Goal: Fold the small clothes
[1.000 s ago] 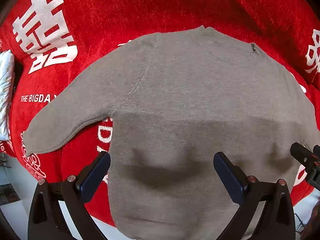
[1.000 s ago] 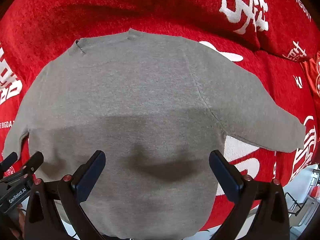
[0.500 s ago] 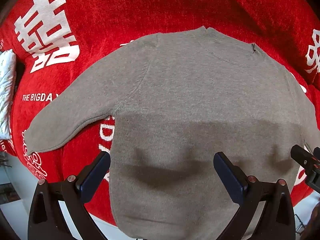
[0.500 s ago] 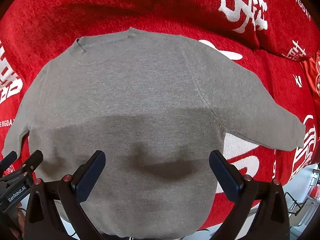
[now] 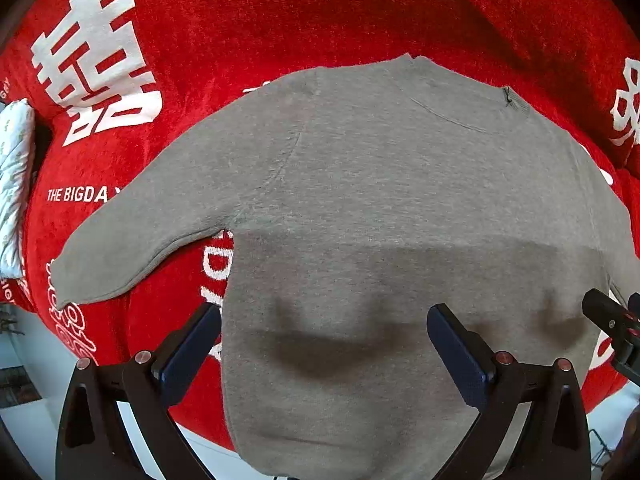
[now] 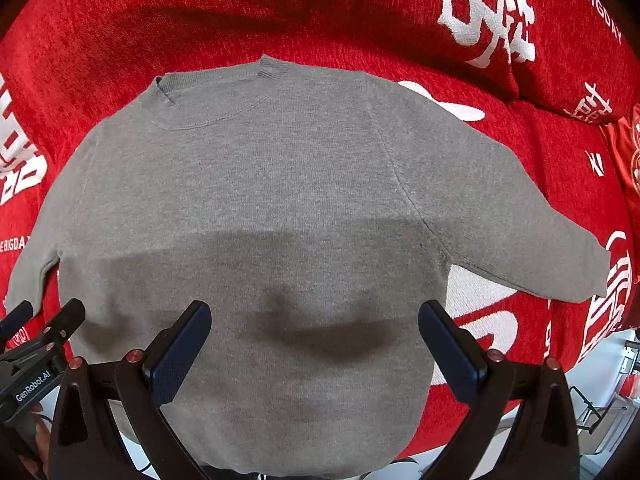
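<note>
Jaws of both grippers wide over grey sweater [image 5: 380, 200] on red printed blanket [image 5: 240, 20].

A plush red blanket [image 5: 280, 20] printed with large white characters fills the scene, a white patterned pillow [image 5: 14, 184] at its left edge, pale floor [image 6: 600, 368] beyond, brightly lit.

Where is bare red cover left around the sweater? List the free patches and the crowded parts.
Free: the red cover beyond the grey sweater's collar, and the strip under each spread sleeve, left and right. Crowded: the sweater fills the middle, and both open grippers, left and right, hover at its hem.
</note>
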{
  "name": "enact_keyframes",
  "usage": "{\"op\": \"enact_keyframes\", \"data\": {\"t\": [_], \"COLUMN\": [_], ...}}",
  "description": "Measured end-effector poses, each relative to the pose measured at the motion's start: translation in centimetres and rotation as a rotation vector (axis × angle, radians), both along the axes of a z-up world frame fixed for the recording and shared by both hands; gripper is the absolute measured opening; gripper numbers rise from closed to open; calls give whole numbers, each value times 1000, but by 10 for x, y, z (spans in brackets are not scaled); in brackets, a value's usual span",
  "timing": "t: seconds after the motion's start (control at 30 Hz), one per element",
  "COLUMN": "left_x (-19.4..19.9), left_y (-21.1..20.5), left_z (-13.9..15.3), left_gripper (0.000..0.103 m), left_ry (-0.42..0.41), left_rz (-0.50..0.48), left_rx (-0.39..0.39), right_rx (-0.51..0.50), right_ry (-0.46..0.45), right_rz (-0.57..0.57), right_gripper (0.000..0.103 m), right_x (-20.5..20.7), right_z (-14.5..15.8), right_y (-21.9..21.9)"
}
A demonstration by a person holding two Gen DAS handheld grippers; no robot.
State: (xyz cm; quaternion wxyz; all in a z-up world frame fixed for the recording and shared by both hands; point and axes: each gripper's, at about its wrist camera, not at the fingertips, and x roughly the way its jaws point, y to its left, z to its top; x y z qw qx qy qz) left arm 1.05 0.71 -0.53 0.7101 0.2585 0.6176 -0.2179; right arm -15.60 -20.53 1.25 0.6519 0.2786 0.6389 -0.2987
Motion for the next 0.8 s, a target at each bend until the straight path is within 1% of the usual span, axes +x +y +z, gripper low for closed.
{"op": "enact_keyframes", "data": {"t": [0.8], "left_x": [-3], "left_y": [3], "left_z": [3], "left_gripper": [103], "left_ry": [-11], "left_rz": [-10], "left_rx": [-2], "right_rx": [4], "right_ry": [-3], "right_rz": [0], "right_gripper": [103], "right_x": [2], "right_z": [2], "right_y": [7]}}
